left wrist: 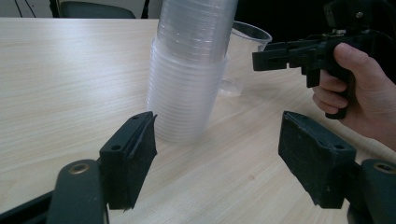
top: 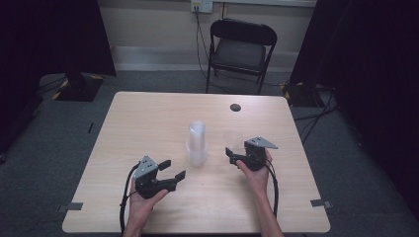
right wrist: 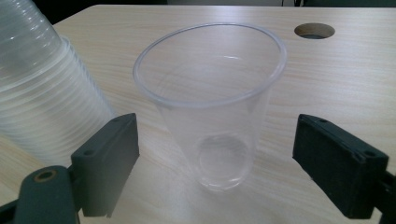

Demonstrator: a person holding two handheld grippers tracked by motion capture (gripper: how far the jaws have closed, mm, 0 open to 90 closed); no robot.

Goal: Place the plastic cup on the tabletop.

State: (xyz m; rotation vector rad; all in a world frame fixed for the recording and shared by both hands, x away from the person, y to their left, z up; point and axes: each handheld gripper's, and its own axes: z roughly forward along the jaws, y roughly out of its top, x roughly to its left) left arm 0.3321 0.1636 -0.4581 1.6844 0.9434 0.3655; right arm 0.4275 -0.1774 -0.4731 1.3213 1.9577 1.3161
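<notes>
Right of the cup stack [top: 197, 143], the single clear cup [right wrist: 212, 107] looks flimsy and crushable; grip its wall lightly. Both tongs, left [top: 172, 169] and right [top: 232, 154], gape empty.

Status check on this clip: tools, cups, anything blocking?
Left tool open, facing tall stack of clear plastic cups. Right tool open, single clear plastic cup upright between jaws, untouched. Nothing blocking.

One stack of clear cups [top: 197, 143], too many nested to count. One single clear cup [right wrist: 212, 105] standing apart. Two grippers: left gripper [top: 170, 170], right gripper [top: 236, 149]. One table [top: 148, 118], one cable hole [top: 235, 107], one folding chair [top: 240, 49].
</notes>
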